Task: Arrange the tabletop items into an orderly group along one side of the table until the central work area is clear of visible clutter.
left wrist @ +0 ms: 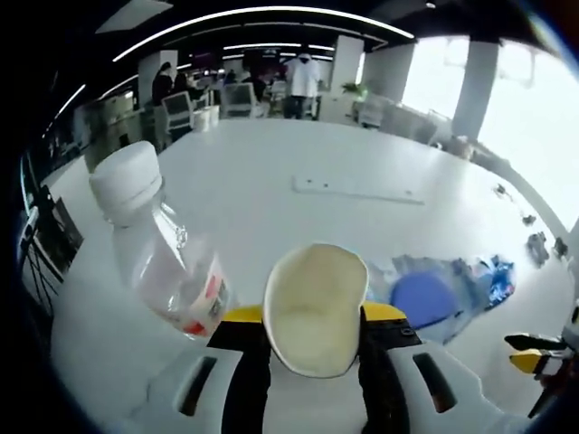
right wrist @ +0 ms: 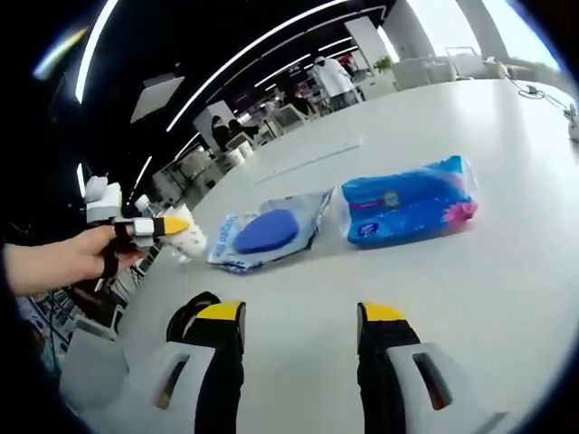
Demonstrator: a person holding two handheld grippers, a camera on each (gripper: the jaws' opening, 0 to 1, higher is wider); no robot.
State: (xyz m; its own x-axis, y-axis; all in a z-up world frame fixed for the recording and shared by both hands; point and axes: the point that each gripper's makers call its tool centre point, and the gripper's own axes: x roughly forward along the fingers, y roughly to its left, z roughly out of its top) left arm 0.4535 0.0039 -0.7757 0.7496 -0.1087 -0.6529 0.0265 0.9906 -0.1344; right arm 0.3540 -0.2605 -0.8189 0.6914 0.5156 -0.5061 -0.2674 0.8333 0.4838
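Tongs, two pairs, yellow-tipped. Left gripper: jaws clamped on a cream paper cup, mouth turned toward the camera, held clear of the white table; the same gripper and cup appear at the left of the right gripper view, a person's hand behind them. Right gripper: jaws apart, nothing between them, hovering above bare tabletop just short of the packets. Items counted: one paper cup, in the left jaws; one clear plastic bottle with a white cap and red-edged label, tilted in the view, just beside the cup; one clear packet holding a blue round pad, lying flat near the table's middle; one blue soft pack of tissues or wipes, lying flat just beside the first packet, apart from it. Handling, judged: cup light and thin-walled, easily crushed, so a gentle pinch across the rim suits it. Bottle looks nearly empty, light, slick and prone to roll; take at the neck or waist. Both packets soft and slippery-filmed; pinch an edge seam or grip across the narrow side. Small dark oddments sit along the far table edge, too small to name.
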